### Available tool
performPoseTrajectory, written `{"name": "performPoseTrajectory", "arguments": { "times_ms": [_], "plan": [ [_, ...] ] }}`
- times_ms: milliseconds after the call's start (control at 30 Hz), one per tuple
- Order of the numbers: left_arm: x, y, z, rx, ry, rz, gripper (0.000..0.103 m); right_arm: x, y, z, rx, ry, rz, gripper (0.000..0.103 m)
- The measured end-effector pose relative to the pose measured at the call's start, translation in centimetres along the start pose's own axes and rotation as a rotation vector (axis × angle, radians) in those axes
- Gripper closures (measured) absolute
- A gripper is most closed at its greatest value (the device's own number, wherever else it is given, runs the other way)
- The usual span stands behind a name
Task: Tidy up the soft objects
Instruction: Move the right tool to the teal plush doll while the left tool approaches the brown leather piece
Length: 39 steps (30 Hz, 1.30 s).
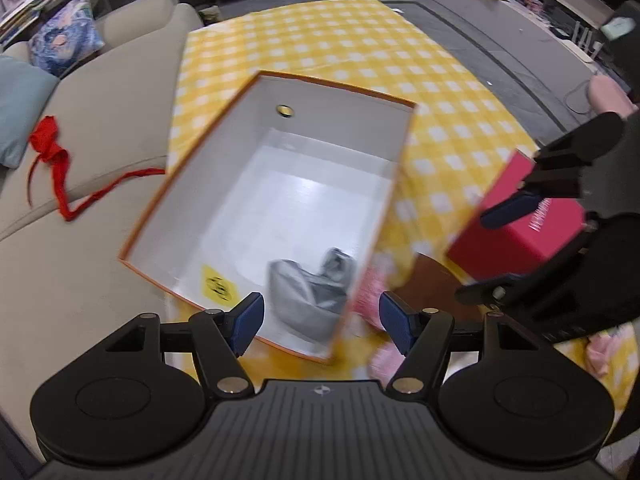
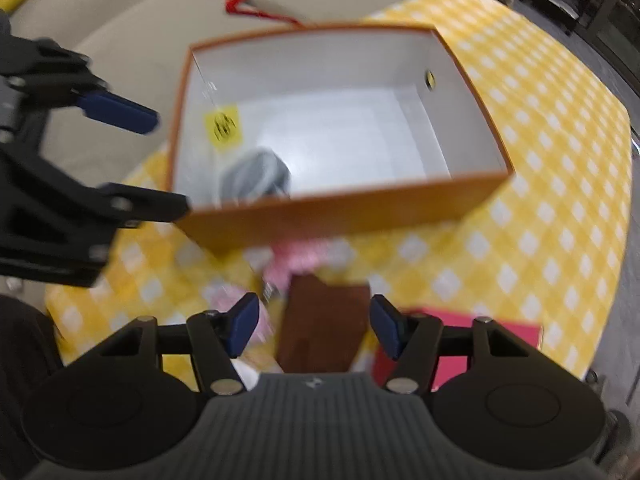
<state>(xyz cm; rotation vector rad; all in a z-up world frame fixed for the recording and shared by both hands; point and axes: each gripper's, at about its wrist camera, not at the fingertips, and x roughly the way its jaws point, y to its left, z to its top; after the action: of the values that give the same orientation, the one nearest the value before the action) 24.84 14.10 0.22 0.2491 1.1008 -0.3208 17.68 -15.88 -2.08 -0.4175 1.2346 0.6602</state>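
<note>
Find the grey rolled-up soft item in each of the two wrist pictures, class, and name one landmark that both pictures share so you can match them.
Left wrist view: the grey soft item lies low in the picture, in the near corner of the orange box.
Right wrist view: it sits left of centre, against the near wall of the box.
Shared landmark: the yellow sticker on the box's inner wall, beside the item.

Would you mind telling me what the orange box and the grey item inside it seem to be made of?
The orange box looks like stiff cardboard: thin, straight walls, matte orange outside, smooth white inside, with a faint sheen on the floor. The grey item looks like soft fabric, probably a rolled or bunched knit, judging by its rounded folds and slumped shape; motion blur hides the weave, so the type is uncertain.
</note>
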Motion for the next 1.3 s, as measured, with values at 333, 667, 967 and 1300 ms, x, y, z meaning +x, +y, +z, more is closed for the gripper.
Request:
{"name": "performPoseTrajectory", "arguments": {
  "times_ms": [333,667,967,1300],
  "plan": [
    [1.4,-5.2,-2.6,0.093,0.047,-0.043,0.025,0.9,-1.2,-2.3,0.017,0.032,-0.004,0.042],
    [2.8,-7.2,-1.7,0.108,0.068,-0.042,0.025,-0.5,-5.8,-2.8,0.064,0.01,-0.025,0.041],
    [4.1,-9.3,-1.1,0.138,0.091,-0.036,0.025,-1.7,-13.1,-4.6,0.14,-0.011,-0.078,0.041],
    [6.0,-11.3,-1.7,0.144,0.124,-0.032,0.025,-2.2,-19.9,-8.2,0.218,-0.014,-0.118,0.041]
  ]
}}
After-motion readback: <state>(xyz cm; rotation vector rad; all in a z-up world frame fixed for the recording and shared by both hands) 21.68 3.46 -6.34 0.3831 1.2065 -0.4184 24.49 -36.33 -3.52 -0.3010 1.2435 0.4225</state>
